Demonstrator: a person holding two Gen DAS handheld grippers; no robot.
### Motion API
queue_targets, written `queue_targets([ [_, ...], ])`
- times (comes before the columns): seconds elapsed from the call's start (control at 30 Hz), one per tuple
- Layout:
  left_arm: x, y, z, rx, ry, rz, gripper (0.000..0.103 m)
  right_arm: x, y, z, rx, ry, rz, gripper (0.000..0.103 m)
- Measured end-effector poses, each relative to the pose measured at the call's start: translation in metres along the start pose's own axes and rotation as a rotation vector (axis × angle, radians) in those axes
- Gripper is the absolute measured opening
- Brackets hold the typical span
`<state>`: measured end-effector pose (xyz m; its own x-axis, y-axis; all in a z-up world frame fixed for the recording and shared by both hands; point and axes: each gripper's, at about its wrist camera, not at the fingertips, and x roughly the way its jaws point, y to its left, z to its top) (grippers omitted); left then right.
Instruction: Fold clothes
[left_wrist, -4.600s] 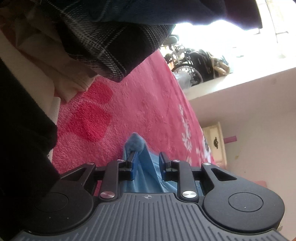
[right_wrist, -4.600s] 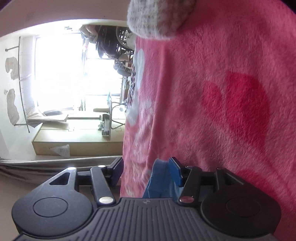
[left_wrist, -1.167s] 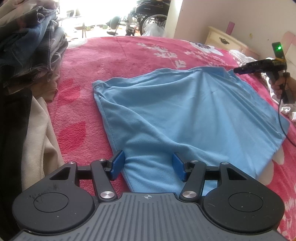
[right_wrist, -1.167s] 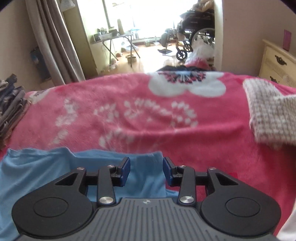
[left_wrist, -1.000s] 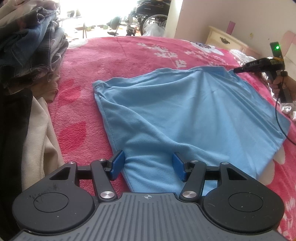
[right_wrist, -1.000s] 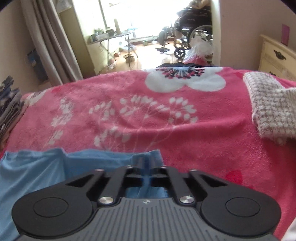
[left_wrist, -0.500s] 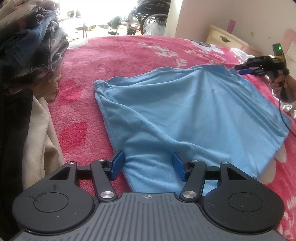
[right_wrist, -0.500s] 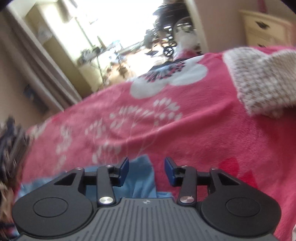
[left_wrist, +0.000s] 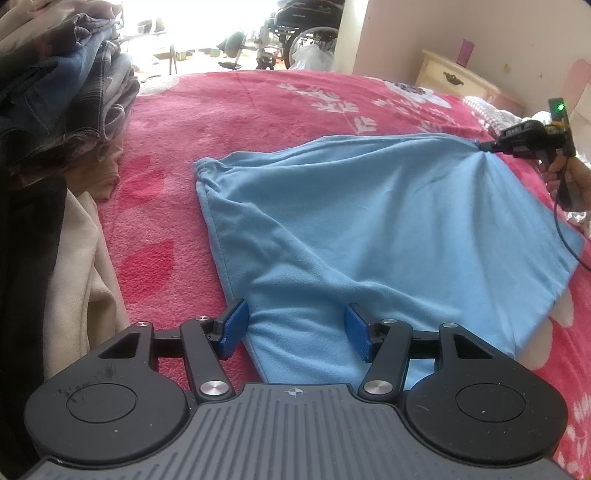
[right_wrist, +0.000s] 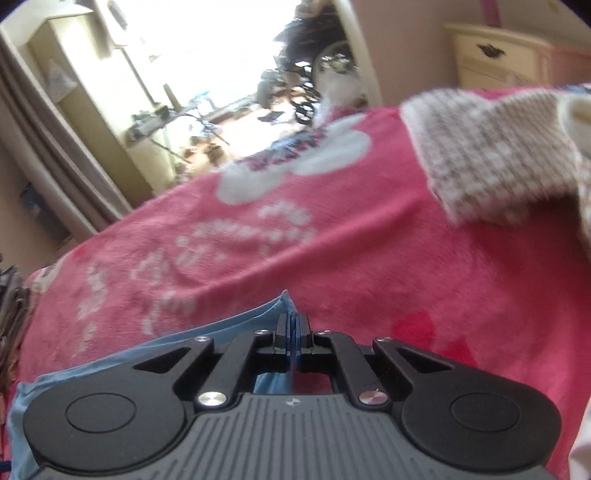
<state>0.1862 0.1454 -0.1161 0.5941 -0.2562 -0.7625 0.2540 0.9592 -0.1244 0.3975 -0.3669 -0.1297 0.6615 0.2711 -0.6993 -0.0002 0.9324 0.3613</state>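
A light blue garment (left_wrist: 369, 229) lies spread on the pink floral blanket (left_wrist: 240, 107). My left gripper (left_wrist: 295, 332) is open, its blue pads on either side of the garment's near corner. In the left wrist view my right gripper (left_wrist: 484, 147) pinches the garment's far right corner, held by a hand (left_wrist: 572, 181). The right wrist view shows my right gripper (right_wrist: 292, 325) shut on a peak of that blue garment (right_wrist: 236, 325), lifted slightly off the blanket (right_wrist: 369, 258).
A tall pile of folded clothes (left_wrist: 62, 96) and a cream garment (left_wrist: 77, 251) stand at the left. A knitted beige-and-white piece (right_wrist: 491, 147) lies on the blanket to the right. A cream nightstand (left_wrist: 454, 77) and a wheelchair (left_wrist: 306, 26) stand beyond the bed.
My right gripper opened briefly, then shut again on the garment's far corner and tilted. The left gripper stayed open over the near corner.
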Motion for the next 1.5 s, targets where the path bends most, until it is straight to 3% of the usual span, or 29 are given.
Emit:
queue_targets([
  [0.1,0.000,0.001,0.000,0.000,0.000,-0.004,0.060,-0.004,-0.009,0.001,0.089,0.010,0.004,0.014],
  [0.17,0.000,0.002,0.000,-0.006,-0.001,-0.008,0.060,-0.023,-0.015,0.002,0.124,-0.009,0.016,0.038],
  [0.27,-0.002,0.004,0.000,-0.024,-0.005,-0.015,0.060,-0.058,-0.022,-0.001,0.153,0.011,0.069,0.037],
  [0.47,-0.007,0.012,-0.001,-0.091,0.018,-0.031,0.060,-0.119,-0.013,-0.058,0.040,0.194,0.065,0.038],
  [0.5,-0.009,0.014,-0.002,-0.107,0.020,-0.034,0.060,-0.127,-0.011,-0.070,0.017,0.217,0.055,0.038],
  [0.53,-0.011,0.016,-0.003,-0.123,0.022,-0.037,0.060,-0.132,-0.012,-0.080,0.007,0.222,0.055,0.022],
  [0.57,-0.013,0.018,-0.004,-0.139,0.023,-0.041,0.060,-0.137,-0.013,-0.090,0.001,0.220,0.058,0.000],
  [0.7,-0.021,0.025,-0.008,-0.203,0.030,-0.054,0.060,-0.137,-0.040,-0.108,0.075,0.193,-0.068,0.000],
  [0.8,-0.027,0.031,-0.011,-0.250,0.035,-0.064,0.060,-0.149,-0.070,-0.109,0.266,0.129,-0.056,0.000],
  [0.9,-0.042,0.036,-0.020,-0.299,0.036,-0.091,0.060,-0.171,-0.081,-0.115,0.419,0.123,0.068,0.019],
  [0.93,-0.047,0.037,-0.026,-0.314,0.037,-0.103,0.060,-0.178,-0.081,-0.120,0.451,0.127,0.096,0.038],
  [1.07,-0.058,0.034,-0.045,-0.328,0.062,-0.136,0.060,-0.187,-0.074,-0.142,0.513,0.165,0.175,0.058],
  [1.2,-0.056,0.025,-0.058,-0.299,0.091,-0.151,0.059,-0.178,-0.069,-0.153,0.533,0.205,0.186,0.058],
  [1.3,-0.054,0.025,-0.061,-0.339,0.079,-0.152,0.057,-0.168,-0.069,-0.158,0.582,0.217,0.209,0.058],
  [1.5,-0.050,0.025,-0.067,-0.423,0.054,-0.144,0.041,-0.159,-0.078,-0.168,0.695,0.192,0.263,0.060],
])
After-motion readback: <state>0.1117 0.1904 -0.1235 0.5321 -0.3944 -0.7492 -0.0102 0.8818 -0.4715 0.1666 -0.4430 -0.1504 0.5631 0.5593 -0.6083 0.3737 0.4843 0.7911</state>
